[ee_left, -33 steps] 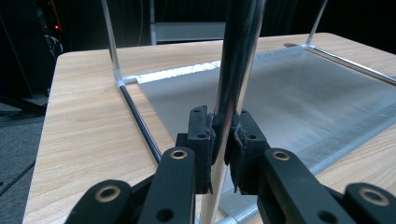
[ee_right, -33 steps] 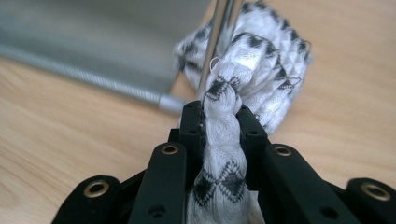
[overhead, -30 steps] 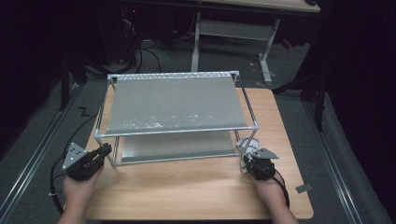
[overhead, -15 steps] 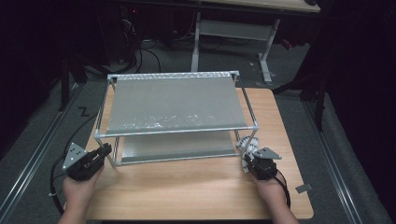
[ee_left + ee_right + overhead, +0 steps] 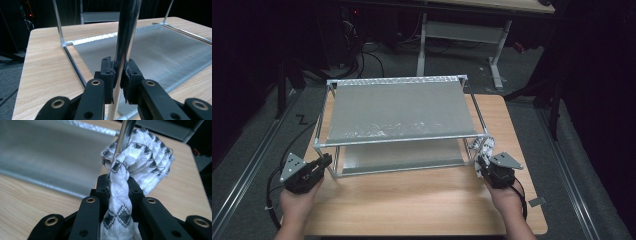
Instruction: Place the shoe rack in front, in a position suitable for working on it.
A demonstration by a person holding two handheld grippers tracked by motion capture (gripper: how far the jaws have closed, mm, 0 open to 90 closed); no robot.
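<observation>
From the high view, a two-tier metal rack (image 5: pixel 399 125) stands across the middle of the wooden table (image 5: pixel 412 205), with the left gripper (image 5: pixel 323 164) at its near-left post and the right gripper (image 5: pixel 482 161) at its near-right post, probably to steady one end while the other is worked on. The left gripper view shows its jaws clamped on the chrome post (image 5: pixel 125 40) (a hold too small to read from above). The right gripper view shows its jaws pinching a white, black-patterned cloth (image 5: pixel 130 172) bunched against the near-right post.
</observation>
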